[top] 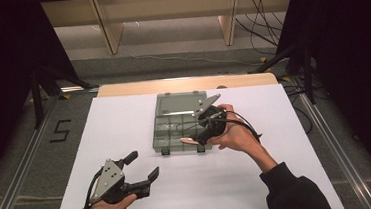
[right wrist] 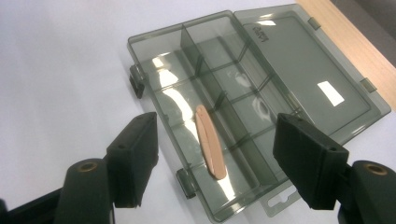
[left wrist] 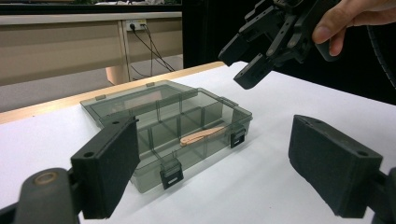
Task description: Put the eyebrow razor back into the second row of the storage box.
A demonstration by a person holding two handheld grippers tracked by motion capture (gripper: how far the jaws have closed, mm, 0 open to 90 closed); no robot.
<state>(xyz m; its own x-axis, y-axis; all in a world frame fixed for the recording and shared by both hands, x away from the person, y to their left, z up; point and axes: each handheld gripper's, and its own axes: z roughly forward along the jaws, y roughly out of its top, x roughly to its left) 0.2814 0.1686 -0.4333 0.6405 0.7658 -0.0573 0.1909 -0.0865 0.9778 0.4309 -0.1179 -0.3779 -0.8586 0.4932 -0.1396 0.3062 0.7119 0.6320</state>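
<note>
Both grippers, left (top: 139, 169) at 7 o'clock and right (right wrist: 212, 154) over the compartment box (top: 175, 125) holding a wooden stick (right wrist: 211, 142), have jaws wide.

bright overhead light glares on the box lid (right wrist: 299, 70); dark surroundings, near jaws soft.

The white-covered rectangular table (top: 125, 124) carries one open, smoky-grey transparent plastic compartment box (top: 166, 117), near its far edge.
</note>
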